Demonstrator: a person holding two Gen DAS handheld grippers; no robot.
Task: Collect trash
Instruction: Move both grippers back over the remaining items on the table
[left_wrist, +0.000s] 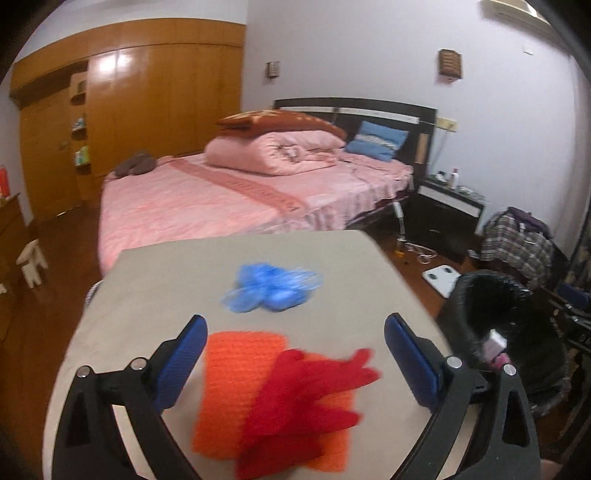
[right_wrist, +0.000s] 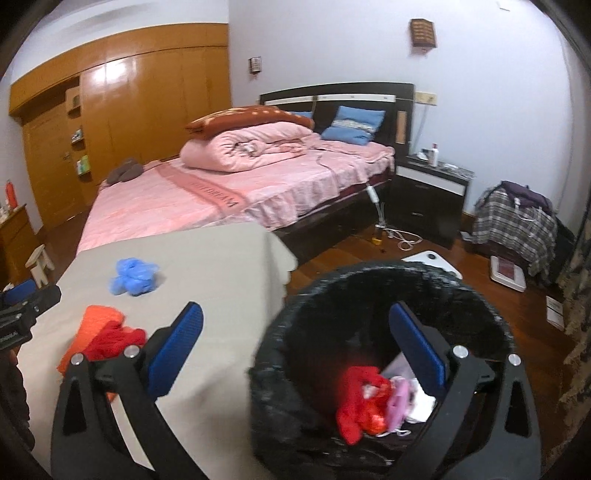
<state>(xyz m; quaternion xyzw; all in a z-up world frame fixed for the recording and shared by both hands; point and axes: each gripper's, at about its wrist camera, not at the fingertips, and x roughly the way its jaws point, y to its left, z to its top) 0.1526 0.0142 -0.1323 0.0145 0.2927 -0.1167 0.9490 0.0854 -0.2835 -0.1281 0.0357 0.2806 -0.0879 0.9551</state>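
Note:
On the grey table (left_wrist: 155, 280) lie an orange knitted cloth (left_wrist: 236, 376), a red cloth piece (left_wrist: 306, 398) on top of it, and a crumpled blue plastic bag (left_wrist: 271, 288) farther back. My left gripper (left_wrist: 295, 354) is open and empty, just above the red and orange pieces. My right gripper (right_wrist: 295, 343) is open and empty over the black-lined trash bin (right_wrist: 380, 288), which holds red, pink and white trash (right_wrist: 373, 398). The bin also shows in the left wrist view (left_wrist: 491, 295), right of the table. The right wrist view shows the blue bag (right_wrist: 135, 277) and the red piece (right_wrist: 114, 341).
A pink bed (left_wrist: 229, 199) stands behind the table, with a black nightstand (left_wrist: 443, 210) to its right. A checkered bag (right_wrist: 517, 221) and a white scale (left_wrist: 443, 277) are on the wood floor. A wooden wardrobe (left_wrist: 147, 103) lines the back left wall.

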